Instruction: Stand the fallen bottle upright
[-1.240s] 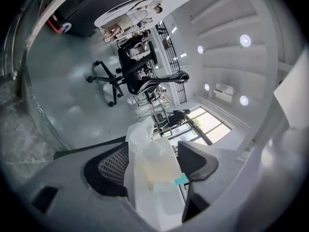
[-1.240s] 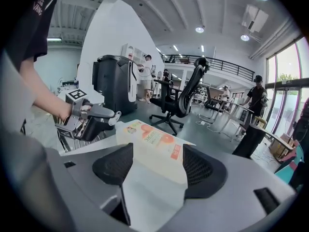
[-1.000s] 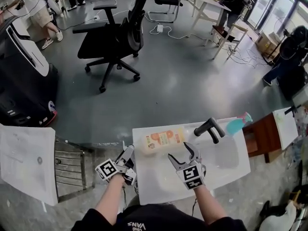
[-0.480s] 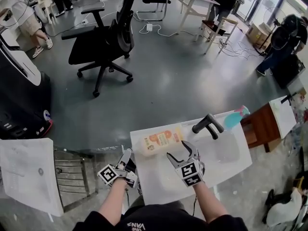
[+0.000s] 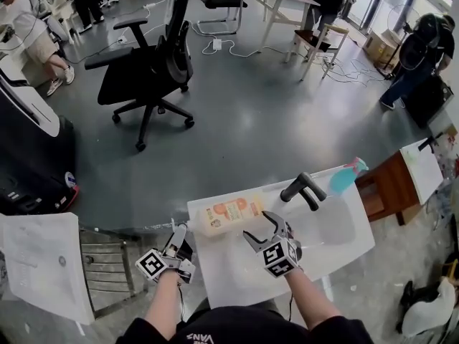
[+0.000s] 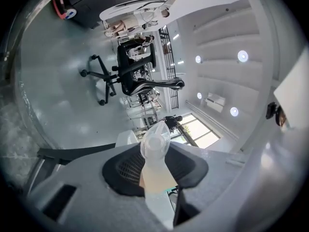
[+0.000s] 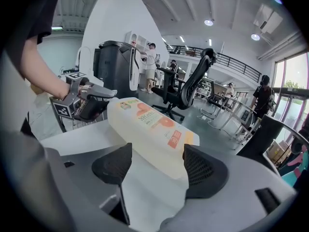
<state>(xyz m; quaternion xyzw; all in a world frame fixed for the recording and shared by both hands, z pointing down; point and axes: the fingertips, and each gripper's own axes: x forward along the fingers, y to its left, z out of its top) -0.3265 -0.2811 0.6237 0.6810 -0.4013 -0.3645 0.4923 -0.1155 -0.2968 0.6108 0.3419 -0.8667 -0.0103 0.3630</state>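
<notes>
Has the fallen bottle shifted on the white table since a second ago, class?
No. The bottle still lies on its side near the far left corner of the table, with the same small gap to the black handle.

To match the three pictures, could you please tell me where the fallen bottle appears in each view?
Head view: bottle lying at the table's far left corner.
Left gripper view: bottle lower centre, cap toward camera.
Right gripper view: bottle centre, on its side.
Shared landmark: black office chair.
</notes>
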